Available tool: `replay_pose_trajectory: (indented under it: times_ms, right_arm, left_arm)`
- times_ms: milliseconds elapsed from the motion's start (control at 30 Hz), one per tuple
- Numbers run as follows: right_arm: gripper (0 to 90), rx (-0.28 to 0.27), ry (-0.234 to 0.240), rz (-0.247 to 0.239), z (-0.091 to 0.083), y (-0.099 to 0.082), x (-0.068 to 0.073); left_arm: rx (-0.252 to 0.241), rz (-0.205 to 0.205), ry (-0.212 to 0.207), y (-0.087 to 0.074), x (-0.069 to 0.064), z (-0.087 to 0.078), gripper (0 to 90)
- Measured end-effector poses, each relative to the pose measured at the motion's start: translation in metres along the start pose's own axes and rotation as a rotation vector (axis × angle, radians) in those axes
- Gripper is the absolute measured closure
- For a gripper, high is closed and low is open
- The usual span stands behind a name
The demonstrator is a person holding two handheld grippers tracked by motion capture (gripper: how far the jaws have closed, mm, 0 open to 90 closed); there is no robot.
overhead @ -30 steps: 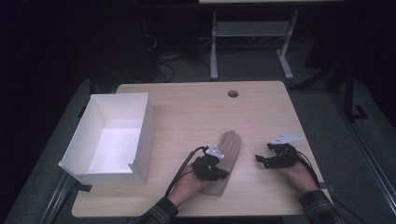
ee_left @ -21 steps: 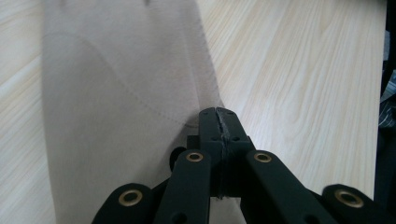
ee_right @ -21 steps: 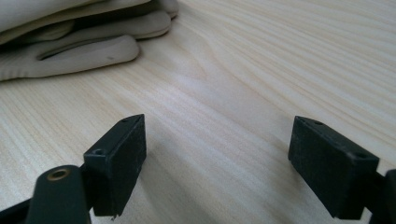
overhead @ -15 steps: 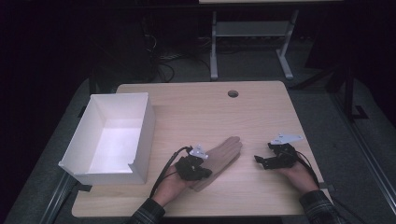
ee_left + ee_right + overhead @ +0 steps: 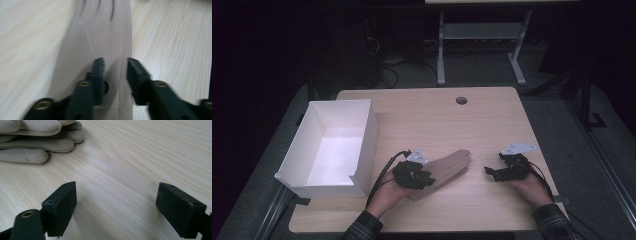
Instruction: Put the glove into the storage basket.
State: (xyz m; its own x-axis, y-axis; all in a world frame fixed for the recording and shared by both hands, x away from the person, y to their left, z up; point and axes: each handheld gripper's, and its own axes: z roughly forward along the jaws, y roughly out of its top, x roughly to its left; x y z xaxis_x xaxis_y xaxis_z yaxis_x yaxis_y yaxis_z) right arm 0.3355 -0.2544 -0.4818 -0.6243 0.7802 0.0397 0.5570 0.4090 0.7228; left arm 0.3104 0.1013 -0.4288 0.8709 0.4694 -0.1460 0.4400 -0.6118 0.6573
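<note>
Your worktop fills mid-frame in the high view, w/ a white box at its left edge. A tan glove lies flat, lower centre. Your left gripper sits on the glove's cuff, jaws narrowly parted over it. Your right gripper rests lower right, jaws wide apart, holding nothing.

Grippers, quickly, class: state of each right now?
Left gripper: narrowly parted around a fold of the tan glove; grip cannot be told.
Right gripper: open, empty, over the table.
</note>
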Motion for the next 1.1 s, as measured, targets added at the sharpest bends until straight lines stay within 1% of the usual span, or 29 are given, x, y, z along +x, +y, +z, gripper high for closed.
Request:
replay_pose_trajectory:
  times_ms: [67,133,200,233,267,300,367,433,500,533,567,633,667,733,767,833,867,900,933,967,1000,1100]
  right_arm:
    - [15.7,0.000,-0.002,0.001,0.000,0.000,0.000]
    - [15.4,-0.001,-0.003,-0.002,0.001,0.000,0.000]
    - [15.1,-0.002,-0.004,0.002,0.001,0.001,0.000]
    - [15.0,-0.001,-0.004,0.002,0.001,0.001,0.000]
    - [14.9,-0.001,-0.004,0.001,0.001,0.001,0.000]
    - [14.9,-0.001,-0.004,0.000,0.001,0.001,0.000]
    - [14.8,-0.002,-0.004,0.001,0.001,0.001,0.000]
    - [14.8,-0.001,-0.004,0.002,0.001,0.001,0.000]
    - [14.8,-0.002,-0.004,0.001,0.001,0.001,0.000]
    - [14.9,-0.002,-0.004,0.001,0.001,0.001,0.000]
    - [14.9,-0.001,-0.004,0.002,0.001,0.001,0.001]
    - [14.8,-0.002,-0.004,0.001,0.001,0.001,0.000]
    - [14.8,-0.002,-0.004,0.001,0.001,0.001,0.000]
    - [14.8,-0.002,-0.004,0.001,0.001,0.001,0.000]
    - [14.8,-0.001,-0.004,0.002,0.001,0.001,0.000]
    - [14.9,-0.002,-0.004,0.001,0.001,0.001,0.000]
    - [14.8,-0.002,-0.004,0.001,0.001,0.001,0.000]
    - [14.8,-0.002,-0.004,0.002,0.001,0.001,0.000]
    - [14.8,-0.001,-0.004,0.002,0.001,0.001,0.001]
    - [14.9,-0.002,-0.004,0.002,0.001,0.001,0.000]
    - [14.8,-0.001,-0.004,0.002,0.001,0.001,0.001]
    - [14.8,-0.002,-0.004,0.001,0.001,0.001,0.000]
  left_arm:
    - [0.001,0.017,-0.003,0.004,0.002,0.000,51.1]
    - [-0.011,0.016,-0.012,0.009,0.005,0.002,44.7]
    - [-0.006,0.023,-0.019,0.014,0.010,0.005,38.3]
    - [0.003,0.033,-0.023,0.016,0.013,0.006,33.8]
    - [-0.007,0.013,-0.025,0.018,0.013,0.009,29.9]
    - [-0.008,0.024,-0.028,0.019,0.014,0.011,26.6]
    - [-0.016,0.029,-0.032,0.021,0.015,0.015,21.6]
    - [0.006,0.055,-0.023,0.023,0.016,0.019,17.8]
    - [0.013,0.062,-0.019,0.025,0.018,0.024,16.4]
    - [0.004,0.048,-0.015,0.026,0.017,0.027,15.6]
    - [0.017,0.062,-0.013,0.026,0.019,0.027,14.6]
    - [0.012,0.055,-0.006,0.028,0.018,0.033,14.0]
    - [0.021,0.064,-0.001,0.028,0.019,0.036,13.7]
    - [0.028,0.064,0.005,0.028,0.018,0.041,13.4]
    - [0.048,0.079,0.009,0.028,0.017,0.044,13.4]
    - [0.068,0.091,0.010,0.026,0.016,0.048,13.3]
    - [0.063,0.079,0.009,0.025,0.015,0.050,13.3]
    - [0.078,0.092,0.011,0.025,0.015,0.051,13.3]
    - [0.078,0.094,0.012,0.024,0.015,0.052,13.3]
    - [0.075,0.085,0.013,0.023,0.013,0.053,13.3]
    - [0.092,0.099,0.015,0.023,0.013,0.054,13.2]
    - [0.118,0.134,0.053,0.021,0.008,0.060,12.8]
